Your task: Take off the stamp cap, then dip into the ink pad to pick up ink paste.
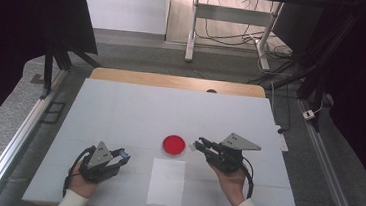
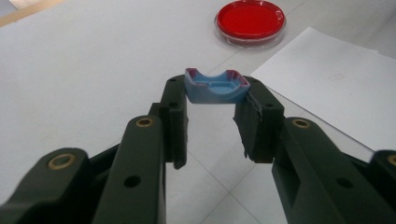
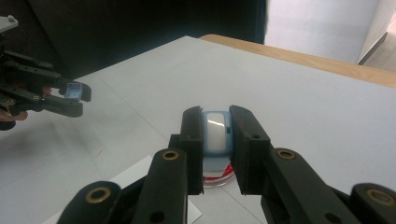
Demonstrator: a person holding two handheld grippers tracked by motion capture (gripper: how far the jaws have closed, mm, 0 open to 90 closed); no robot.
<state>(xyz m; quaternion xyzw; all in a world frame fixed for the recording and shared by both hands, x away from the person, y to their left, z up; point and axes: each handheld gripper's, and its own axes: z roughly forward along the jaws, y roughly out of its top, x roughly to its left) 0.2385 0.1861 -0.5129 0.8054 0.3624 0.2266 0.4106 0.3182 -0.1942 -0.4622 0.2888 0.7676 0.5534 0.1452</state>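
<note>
left tool [image 2: 212, 100] clamps blue cap [image 2: 215, 86] | right tool [image 3: 215, 128] clamps white-blue piece [image 3: 216, 131] | no writing legible

Left gripper [image 1: 125, 154] and right gripper [image 1: 198, 145] jaws clamped.

I am working over a white-covered table [image 1: 120, 107] with a wooden far edge, and lying directly on it are a red-filled round dish [image 1: 174, 145] and, just nearer me, a white paper sheet [image 1: 166, 182].
</note>
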